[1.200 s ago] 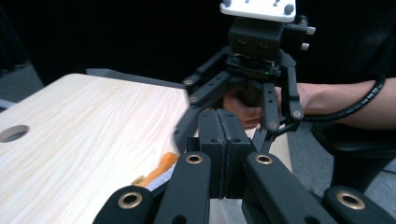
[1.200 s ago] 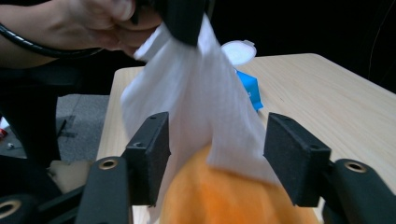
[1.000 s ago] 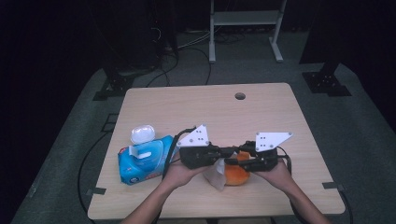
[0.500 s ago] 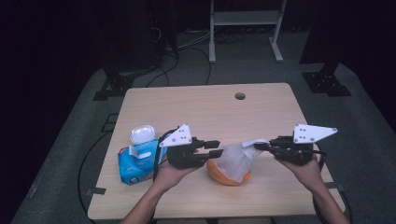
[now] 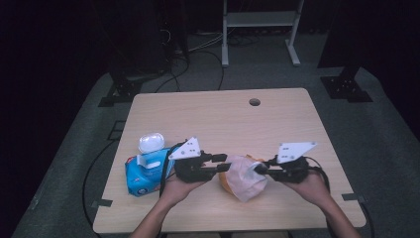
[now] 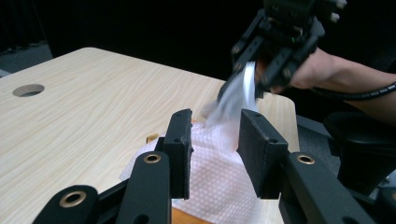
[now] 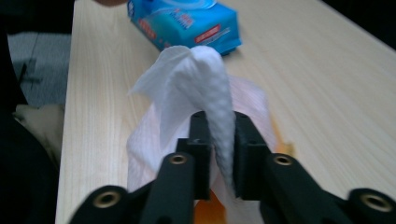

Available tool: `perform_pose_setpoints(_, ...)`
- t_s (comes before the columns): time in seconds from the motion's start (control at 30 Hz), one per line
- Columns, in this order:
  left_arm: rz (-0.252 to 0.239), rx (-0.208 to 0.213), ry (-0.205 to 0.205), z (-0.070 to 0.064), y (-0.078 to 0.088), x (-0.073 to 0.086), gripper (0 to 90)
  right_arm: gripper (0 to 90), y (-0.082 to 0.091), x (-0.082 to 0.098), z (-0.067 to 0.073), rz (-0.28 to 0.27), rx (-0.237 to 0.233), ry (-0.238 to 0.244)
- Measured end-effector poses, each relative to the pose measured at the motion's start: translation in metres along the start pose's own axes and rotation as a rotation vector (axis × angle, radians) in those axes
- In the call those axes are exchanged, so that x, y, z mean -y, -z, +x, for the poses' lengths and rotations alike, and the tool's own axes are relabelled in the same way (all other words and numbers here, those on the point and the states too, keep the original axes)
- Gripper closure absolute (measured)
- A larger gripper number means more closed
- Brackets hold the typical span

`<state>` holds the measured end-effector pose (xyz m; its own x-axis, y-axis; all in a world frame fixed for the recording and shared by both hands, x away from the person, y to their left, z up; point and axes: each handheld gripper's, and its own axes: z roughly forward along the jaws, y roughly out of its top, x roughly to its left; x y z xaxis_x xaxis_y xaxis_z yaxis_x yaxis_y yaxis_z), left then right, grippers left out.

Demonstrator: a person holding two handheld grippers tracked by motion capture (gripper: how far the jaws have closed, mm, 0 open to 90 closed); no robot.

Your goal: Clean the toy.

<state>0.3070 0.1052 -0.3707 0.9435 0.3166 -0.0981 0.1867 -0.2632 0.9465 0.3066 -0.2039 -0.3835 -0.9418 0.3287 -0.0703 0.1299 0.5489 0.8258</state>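
Observation:
A white wipe [image 5: 243, 177] lies draped over an orange thing [image 5: 224, 182] near the table's front edge. One corner of the wipe [image 7: 205, 79] is twisted up between the pads of my right gripper [image 7: 220, 149], which is shut on it; those jaws have just been opening a little, and the strand still fills the gap. My right gripper [image 5: 261, 169] sits at the wipe's right side. At its left side my left gripper [image 5: 221, 161] stands open. Its jaws have opened in the last second, and its pads [image 6: 180, 144] straddle the wipe [image 6: 210, 172] without pressing on it.
A blue pack of wipes [image 5: 143, 173] lies left of my left hand, with a white lidded tub [image 5: 151, 142] just behind it. A round hole [image 5: 254, 102] pierces the far part of the wooden table [image 5: 213, 119]. Cables trail from both grippers. Stands and cables surround the table on the dark floor.
Both grippers met over the wipe a second ago. The left one let go and drew back left; the right one swung out right with a corner, then came partly back.

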Motion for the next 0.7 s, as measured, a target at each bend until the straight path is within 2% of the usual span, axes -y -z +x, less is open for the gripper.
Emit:
perform_pose_setpoints(0.03,-0.007,-0.002,0.005,0.0,0.002,0.001,63.6,74.5,-0.008,-0.003,0.002,0.016,-0.007,0.014)
perform_pose_setpoints(0.1,-0.011,-0.009,0.009,0.001,0.006,0.003,63.3,66.5,-0.021,-0.008,0.006,0.011,-0.038,0.013)
perform_pose_setpoints(0.17,-0.015,-0.014,0.008,0.002,0.01,0.006,63.0,59.4,-0.029,-0.012,0.008,0.007,-0.05,-0.005)
perform_pose_setpoints(0.27,-0.01,-0.025,0.012,0.003,0.015,0.01,62.2,51.9,-0.038,-0.015,0.011,0.015,-0.068,0.007)
perform_pose_setpoints(0.3,-0.01,-0.028,0.016,0.003,0.016,0.011,61.8,51.3,-0.04,-0.014,0.012,0.022,-0.069,0.012)
perform_pose_setpoints(0.37,-0.015,-0.03,0.02,0.004,0.017,0.014,60.4,51.1,-0.044,-0.012,0.015,0.052,-0.041,0.038)
perform_pose_setpoints(0.43,-0.018,-0.032,0.018,0.004,0.017,0.016,58.4,56.7,-0.047,-0.009,0.018,0.063,-0.003,0.072)
perform_pose_setpoints(0.53,-0.009,-0.032,0.027,0.007,0.013,0.022,53.7,73.9,-0.042,-0.003,0.018,0.058,0.031,0.069)
perform_pose_setpoints(0.7,0.006,-0.029,0.025,0.011,0.003,0.029,48.0,80.0,-0.023,0.006,0.009,0.036,0.036,0.011)
